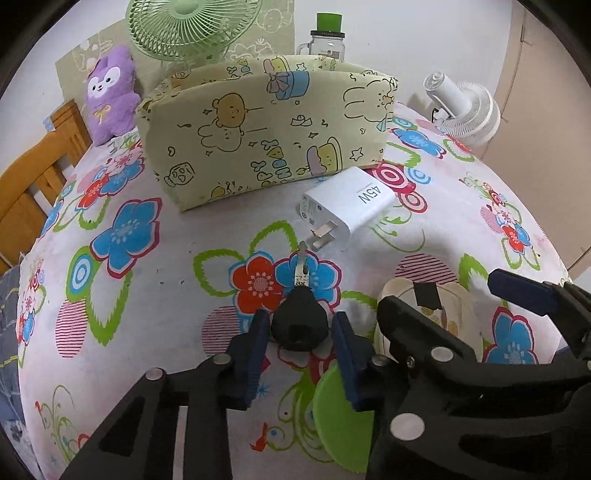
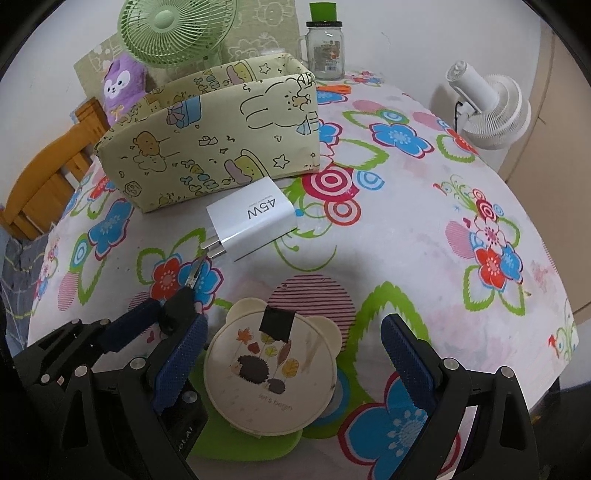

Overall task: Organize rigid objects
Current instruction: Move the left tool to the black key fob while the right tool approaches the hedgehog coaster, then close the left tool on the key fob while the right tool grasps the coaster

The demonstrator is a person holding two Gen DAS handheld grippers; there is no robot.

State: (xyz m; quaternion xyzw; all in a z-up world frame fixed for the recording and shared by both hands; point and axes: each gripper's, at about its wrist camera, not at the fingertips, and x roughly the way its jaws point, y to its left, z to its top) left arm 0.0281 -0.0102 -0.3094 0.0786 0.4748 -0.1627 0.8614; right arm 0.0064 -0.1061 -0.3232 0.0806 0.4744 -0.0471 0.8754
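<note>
One fabric storage box (image 1: 266, 129), pale yellow with cartoon prints, stands open-topped at the back of the table (image 1: 147, 295). Its interior is not visible from either wrist view, so its contents cannot be determined.

One black-headed key (image 1: 300, 317) lies on the floral tablecloth in front of the box, metal blade pointing toward the box. The left gripper (image 1: 300, 328) is closed on the key's black head; both blue pads contact its sides. The key still rests on the cloth.

One white charger (image 1: 347, 206), marked 45W, lies just beside the box's front wall, prongs toward the key tip.

One round cream bear-eared case (image 2: 273, 373) with a hedgehog print lies flat between the fingers of the right gripper (image 2: 295, 362). The jaws stand wide apart, and neither pad touches the case. A black tape patch covers part of the lid. The case rests on a green object (image 2: 243, 443), mostly hidden; its shape cannot be made out.

Background count: two fans, one green (image 1: 192, 26) and one white (image 1: 465, 107); one glass jar (image 1: 327, 40), cut off at the top; one purple plush toy (image 1: 110, 96). Orange scissors handles (image 2: 334, 88) show behind the box; their blades are hidden.
</note>
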